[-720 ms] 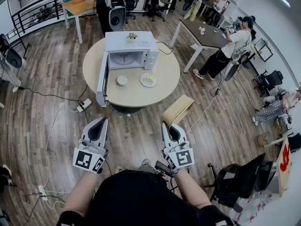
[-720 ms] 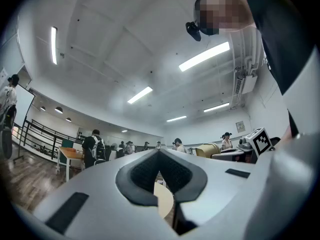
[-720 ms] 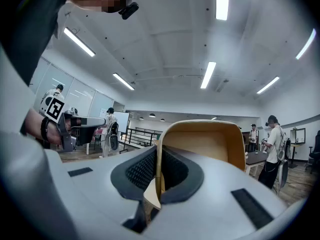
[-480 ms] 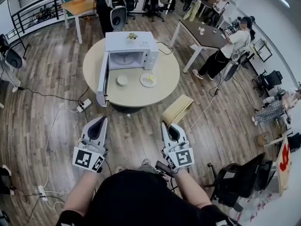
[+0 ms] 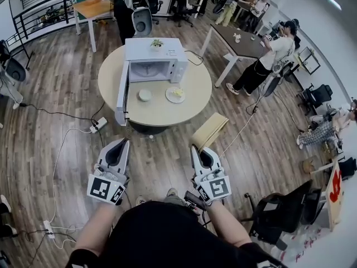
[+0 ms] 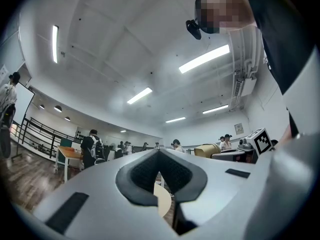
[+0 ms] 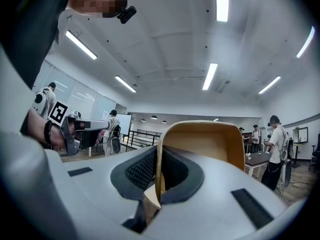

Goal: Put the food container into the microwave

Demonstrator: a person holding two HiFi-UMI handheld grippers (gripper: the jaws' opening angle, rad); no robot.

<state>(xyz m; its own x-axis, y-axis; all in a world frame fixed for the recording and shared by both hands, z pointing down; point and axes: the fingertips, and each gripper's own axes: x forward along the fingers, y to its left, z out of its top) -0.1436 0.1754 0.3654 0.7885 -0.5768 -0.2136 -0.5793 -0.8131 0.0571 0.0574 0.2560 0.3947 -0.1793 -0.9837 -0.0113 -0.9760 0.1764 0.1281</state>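
A white microwave [image 5: 155, 60] stands on the round table [image 5: 162, 111], its door [image 5: 121, 94] swung wide open to the left. My right gripper [image 5: 195, 148] is shut on the rim of a tan, open-topped food container [image 5: 211, 130], held level over the floor well short of the table. In the right gripper view the container [image 7: 210, 144] rises ahead, with its thin wall pinched between the pads of the right gripper [image 7: 159, 159]. My left gripper [image 5: 121, 145] is beside it, shut and holding nothing; in its own view the left gripper [image 6: 159, 154] shows its tips meeting.
A small white bowl [image 5: 145, 95] and a plate of food [image 5: 176, 94] sit on the table before the microwave, and a small plant [image 5: 157, 43] stands on top. Cables and a power strip [image 5: 98, 125] lie on the floor at left. Office chairs [image 5: 279, 214] stand at right; people are by a dark table [image 5: 240, 41].
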